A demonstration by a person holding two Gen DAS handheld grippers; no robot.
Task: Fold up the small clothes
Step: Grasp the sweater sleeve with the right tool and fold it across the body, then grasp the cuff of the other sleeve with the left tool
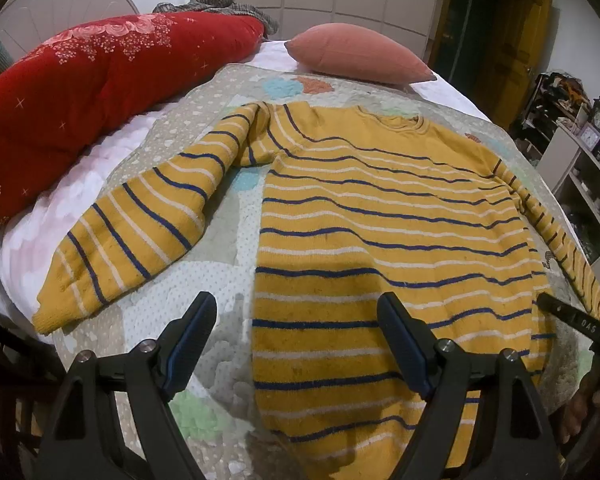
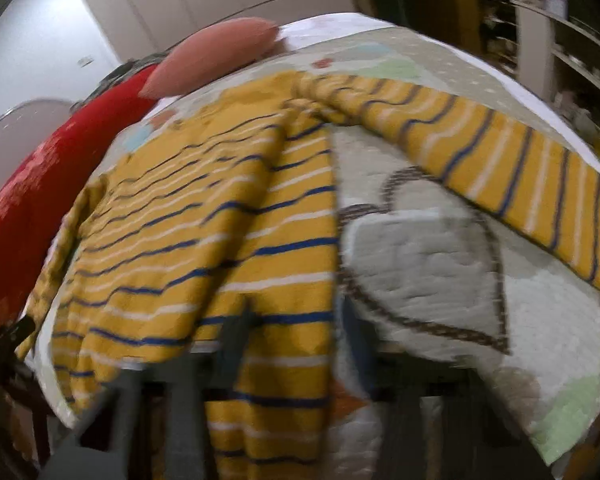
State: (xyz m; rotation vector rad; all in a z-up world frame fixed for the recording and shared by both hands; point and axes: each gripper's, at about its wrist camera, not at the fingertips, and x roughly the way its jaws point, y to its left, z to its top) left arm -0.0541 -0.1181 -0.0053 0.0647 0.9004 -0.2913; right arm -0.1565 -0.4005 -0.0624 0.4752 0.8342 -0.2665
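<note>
The left wrist view looks from the near edge of the bed (image 1: 112,184) toward the far wardrobe, low and close over the striped sweater (image 1: 380,216), between its own hand-held gripper (image 1: 296,316) fingers. The right wrist view, blurred, sits nearer still at the sweater's (image 2: 220,240) right side. Both share the sweater, the pink pillow (image 1: 356,54) and the red quilt (image 1: 92,92).
</note>
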